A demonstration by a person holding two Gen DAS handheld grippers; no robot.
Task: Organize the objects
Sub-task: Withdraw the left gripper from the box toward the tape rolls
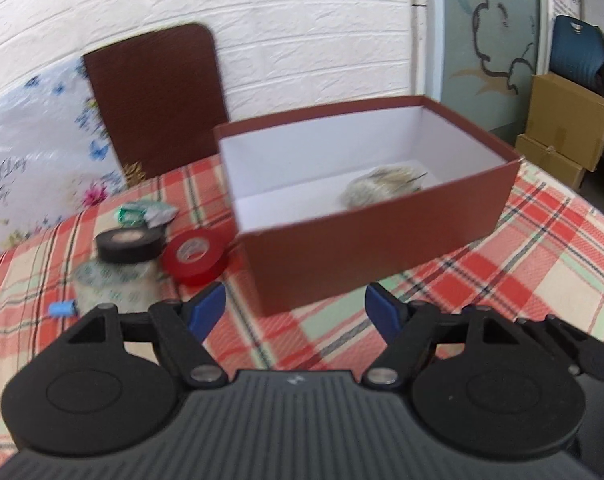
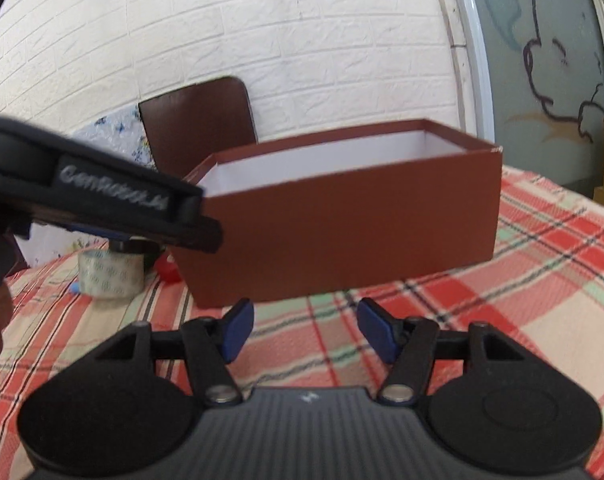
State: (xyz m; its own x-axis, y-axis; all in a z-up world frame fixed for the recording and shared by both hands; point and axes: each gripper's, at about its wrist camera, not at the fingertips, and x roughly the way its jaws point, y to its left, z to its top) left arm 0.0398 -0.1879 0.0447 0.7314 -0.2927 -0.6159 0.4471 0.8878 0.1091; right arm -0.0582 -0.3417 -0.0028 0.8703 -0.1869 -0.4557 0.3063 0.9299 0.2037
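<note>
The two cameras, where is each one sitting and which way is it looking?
Left wrist view: sits on the left claw, looking down its open blue fingers at the open brown cardboard box, with the red tape roll and black tape roll on its left.
Right wrist view: sits on the right claw, open and empty, facing the same box from lower; the other claw's black body crosses its left side.
Both share the box, the red plaid tablecloth and the white brick wall.

Worktop (image 1: 542,280) covered in red plaid cloth. Open brown box (image 1: 382,240) stands mid-surface. Toward the left edge: red tape roll (image 1: 193,258), patterned tape roll (image 1: 113,284) bearing a black roll (image 1: 127,244), crumpled wrapper (image 1: 145,214).
</note>
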